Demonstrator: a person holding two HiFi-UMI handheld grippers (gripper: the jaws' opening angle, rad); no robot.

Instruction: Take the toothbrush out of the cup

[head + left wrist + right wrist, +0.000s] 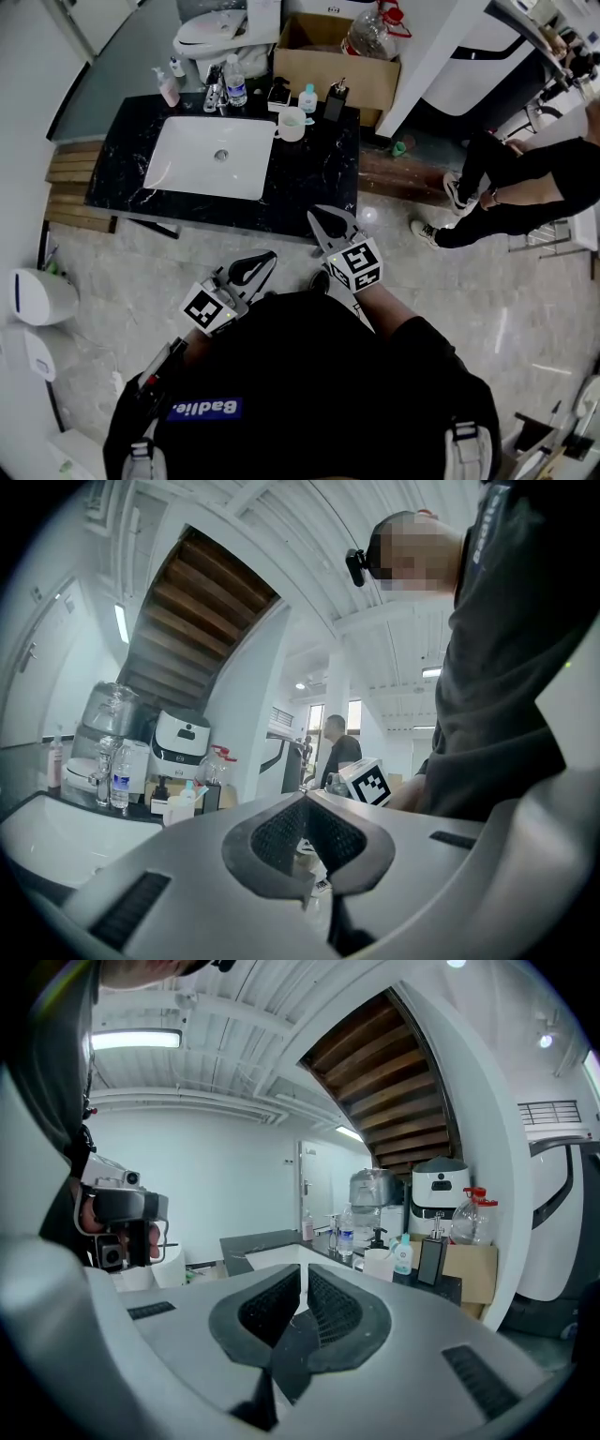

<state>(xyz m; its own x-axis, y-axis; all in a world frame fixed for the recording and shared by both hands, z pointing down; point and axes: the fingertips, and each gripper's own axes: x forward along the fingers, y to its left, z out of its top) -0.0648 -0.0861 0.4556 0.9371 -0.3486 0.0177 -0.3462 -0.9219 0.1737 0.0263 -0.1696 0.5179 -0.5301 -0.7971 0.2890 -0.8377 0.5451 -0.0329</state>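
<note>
Black shirt [319, 375] fills the foreground, "Badlie." printed across it. Ahead, the black marble counter [323, 183] with its white sink [211, 155]. Both forearms are tucked close to the body, and the left gripper [255, 267] and right gripper [330, 223] point toward the counter, jaws pressed together, nothing held. The cup [292, 124] stands at the back edge, just right of the sink. Toothbrush too small to make out.

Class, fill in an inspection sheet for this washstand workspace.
Surface: black counter with white sink.
Job's things: cup behind the sink's right corner; toothbrush too small to make out.
Clutter: bottles and dispenser along the back.
Grippers: left gripper and right gripper shut, empty, far from the cup.
Cables: nothing seen.
Surroundings: cardboard box behind; person at right.
</note>
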